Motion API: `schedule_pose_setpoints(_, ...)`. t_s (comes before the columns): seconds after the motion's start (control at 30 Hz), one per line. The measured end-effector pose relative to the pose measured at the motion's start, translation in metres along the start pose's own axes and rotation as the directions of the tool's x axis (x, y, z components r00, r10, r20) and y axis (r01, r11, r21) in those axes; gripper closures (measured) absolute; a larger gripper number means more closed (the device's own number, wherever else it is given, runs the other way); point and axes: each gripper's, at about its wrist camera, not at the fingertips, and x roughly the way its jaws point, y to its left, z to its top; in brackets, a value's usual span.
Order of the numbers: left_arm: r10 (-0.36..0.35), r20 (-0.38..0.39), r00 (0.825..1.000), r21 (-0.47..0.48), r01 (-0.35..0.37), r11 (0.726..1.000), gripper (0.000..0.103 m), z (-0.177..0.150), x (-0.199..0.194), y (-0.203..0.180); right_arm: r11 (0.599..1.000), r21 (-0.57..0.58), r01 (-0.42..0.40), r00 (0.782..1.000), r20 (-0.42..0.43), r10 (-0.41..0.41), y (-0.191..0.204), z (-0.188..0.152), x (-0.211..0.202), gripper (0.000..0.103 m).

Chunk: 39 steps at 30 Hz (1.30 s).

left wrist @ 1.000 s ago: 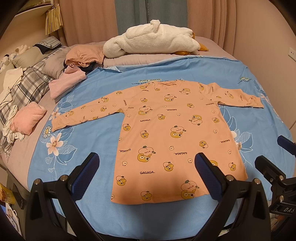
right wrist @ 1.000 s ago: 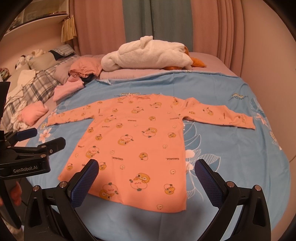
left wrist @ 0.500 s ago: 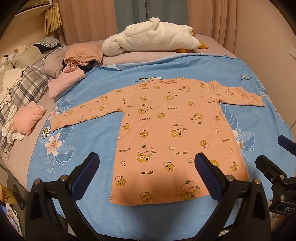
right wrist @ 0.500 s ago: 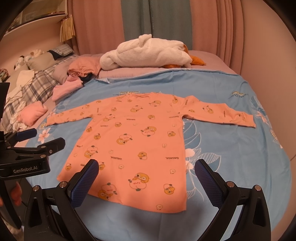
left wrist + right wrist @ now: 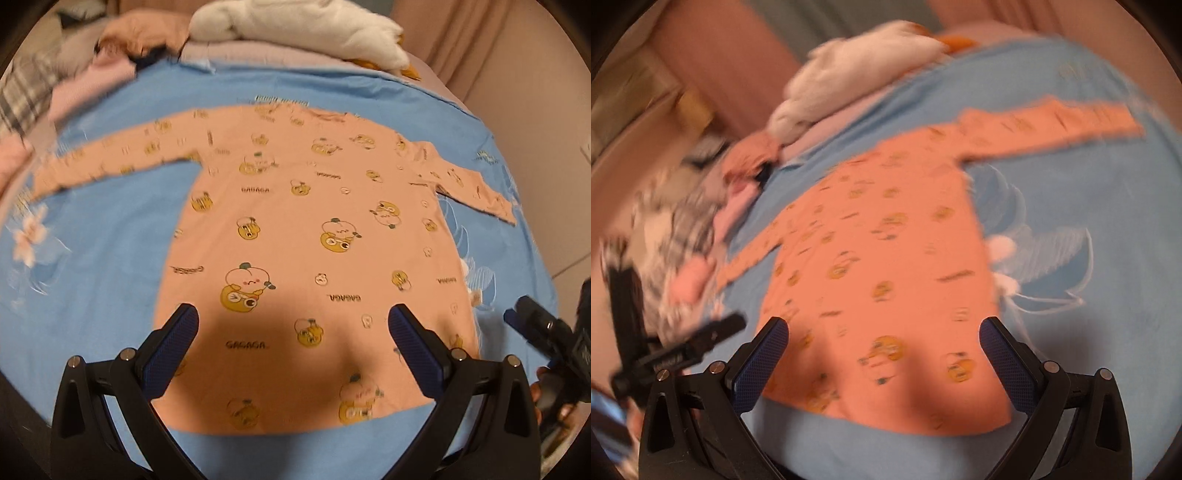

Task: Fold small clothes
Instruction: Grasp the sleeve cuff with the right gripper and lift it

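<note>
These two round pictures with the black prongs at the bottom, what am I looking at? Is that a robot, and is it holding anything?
No robot arm here: a person holds one hand-held tool in each hand, each carrying a wide-angle camera that looks forward along its two fingers. One picture comes from the left tool, the other from the right tool; the black prongs with blue pads are each tool's own fingers. Both tools are open and hold nothing. Each camera also catches the other tool at the edge of its view. Below them an orange long-sleeved shirt printed with cartoon figures lies flat, sleeves spread, on a blue floral bedsheet. At the far end of the bed sit a white fluffy bundle and some pink clothes. The right picture is blurred.
</note>
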Motion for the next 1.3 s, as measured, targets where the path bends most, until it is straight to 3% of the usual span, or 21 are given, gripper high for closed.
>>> schedule_pose_setpoints(0.13, -0.014, -0.009, 1.000, -0.073, 0.013, 0.997, 0.000, 0.016, 0.026, 0.008, 0.979, 0.206, -0.007, 0.995, 0.099, -0.014, -0.068, 0.021, -0.010, 0.001)
schedule_pose_setpoints(0.33, -0.101, -0.018, 0.995, -0.104, 0.099, 0.990, 0.000, 0.048, 0.057, 0.000, 0.897, 0.443, 0.007, 0.969, 0.217, -0.115, -0.159, 0.062, -0.019, 0.001)
schedule_pose_setpoints(0.47, -0.142, -0.007, 0.990, -0.089, 0.141, 0.986, 0.001, 0.068, 0.073, -0.009, 0.873, 0.487, -0.024, 0.940, 0.308, -0.146, -0.193, 0.101, -0.021, 0.001)
schedule_pose_setpoints(0.57, -0.137, 0.005, 0.991, -0.098, 0.137, 0.986, 0.001, 0.083, 0.086, -0.010, 0.857, 0.515, -0.007, 0.928, 0.322, -0.186, -0.210, 0.129, -0.013, 0.009)
schedule_pose_setpoints(0.73, -0.128, -0.004, 0.992, -0.139, 0.127, 0.982, 0.001, 0.100, 0.106, -0.002, 0.832, 0.552, -0.056, 0.900, 0.389, -0.197, -0.236, 0.158, -0.006, 0.019)
schedule_pose_setpoints(0.83, -0.111, -0.003, 0.994, -0.150, 0.109, 0.983, 0.001, 0.107, 0.112, 0.007, 0.823, 0.567, -0.027, 0.899, 0.374, -0.229, -0.251, 0.172, 0.000, 0.051)
schedule_pose_setpoints(0.9, -0.104, 0.004, 0.995, -0.166, 0.103, 0.981, 0.001, 0.111, 0.112, 0.015, 0.800, 0.599, 0.024, 0.898, 0.339, -0.280, -0.262, 0.174, 0.001, 0.099)
schedule_pose_setpoints(0.93, -0.101, 0.007, 0.995, -0.172, 0.101, 0.980, 0.001, 0.112, 0.111, 0.019, 0.791, 0.611, 0.035, 0.894, 0.335, -0.298, -0.262, 0.172, -0.001, 0.099)
schedule_pose_setpoints(1.0, -0.096, 0.018, 0.995, -0.191, 0.098, 0.977, 0.001, 0.113, 0.108, 0.031, 0.814, 0.580, 0.038, 0.878, 0.369, -0.304, -0.251, 0.171, -0.007, 0.099)
schedule_pose_setpoints(1.07, -0.084, 0.030, 0.996, -0.210, 0.088, 0.974, 0.001, 0.114, 0.103, 0.043, 0.868, 0.489, 0.085, 0.862, 0.402, -0.311, -0.222, 0.177, -0.016, 0.099)
schedule_pose_setpoints(1.13, -0.078, 0.041, 0.996, -0.230, 0.086, 0.969, 0.001, 0.113, 0.098, 0.054, 0.919, 0.378, 0.110, 0.864, 0.421, -0.276, -0.183, 0.187, -0.023, 0.099)
schedule_pose_setpoints(1.23, -0.075, 0.063, 0.995, -0.269, 0.089, 0.959, 0.001, 0.110, 0.087, 0.073, 0.977, 0.148, 0.157, 0.876, 0.437, -0.207, -0.095, 0.198, -0.028, 0.099)
schedule_pose_setpoints(1.3, -0.075, 0.076, 0.994, -0.292, 0.095, 0.952, 0.001, 0.107, 0.080, 0.085, 0.980, -0.030, 0.198, 0.887, 0.431, -0.166, -0.026, 0.201, -0.018, 0.099)
